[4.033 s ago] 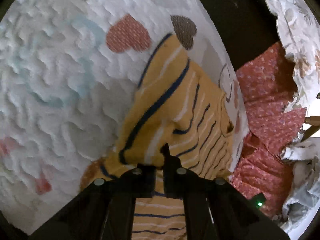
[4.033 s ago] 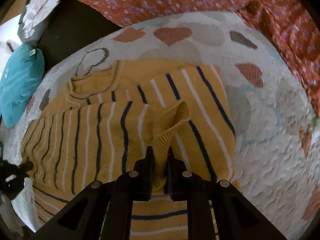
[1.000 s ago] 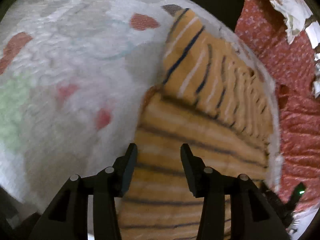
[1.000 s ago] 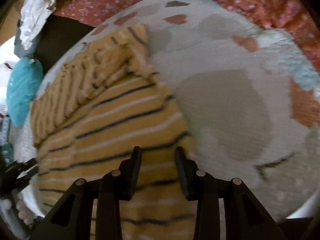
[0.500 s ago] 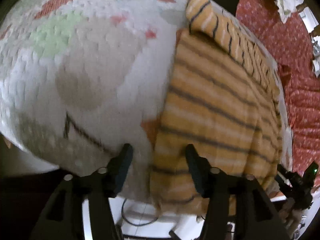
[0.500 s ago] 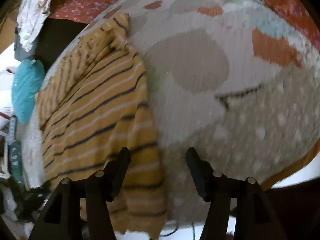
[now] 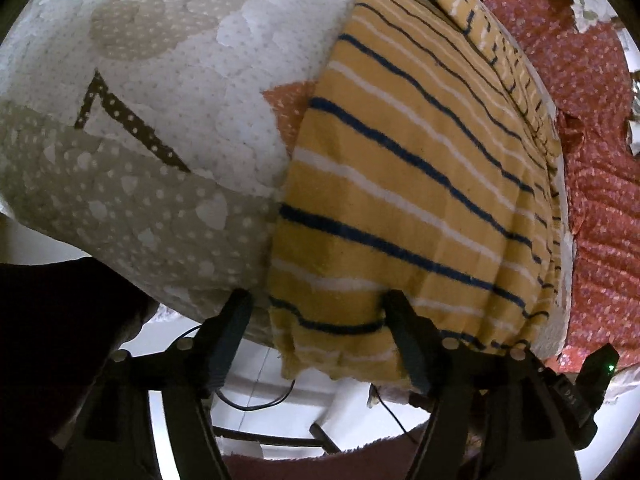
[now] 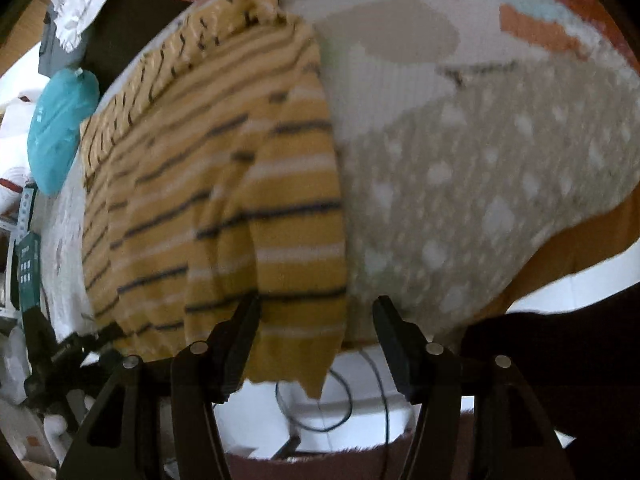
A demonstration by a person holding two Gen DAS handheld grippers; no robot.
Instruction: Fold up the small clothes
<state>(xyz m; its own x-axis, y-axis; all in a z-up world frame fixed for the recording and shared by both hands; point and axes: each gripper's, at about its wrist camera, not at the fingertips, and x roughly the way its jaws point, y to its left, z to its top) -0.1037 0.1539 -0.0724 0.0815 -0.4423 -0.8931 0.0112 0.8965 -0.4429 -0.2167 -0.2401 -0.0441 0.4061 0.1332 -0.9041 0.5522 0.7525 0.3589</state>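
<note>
A yellow knit sweater [image 7: 412,168] with navy and white stripes lies folded on a white blanket with hearts [image 7: 180,80]. Its hem hangs over the near edge. My left gripper [image 7: 316,312] is open, its jaws wide apart either side of the hem's left corner, holding nothing. In the right wrist view the same sweater [image 8: 224,184] hangs over the edge. My right gripper [image 8: 316,312] is open around the hem's right corner, empty. The right view is blurred.
A red floral cloth [image 7: 600,160] lies beyond the sweater. A teal cushion [image 8: 60,120] sits at the left of the right wrist view. Below the bed edge there is a white floor with a black cable [image 8: 320,412] and a dark red rug [image 7: 360,460].
Both grippers have let go of the sweater, opened wide and drawn back past the near edge of the blanket. The sweater's hem now hangs over that edge.
</note>
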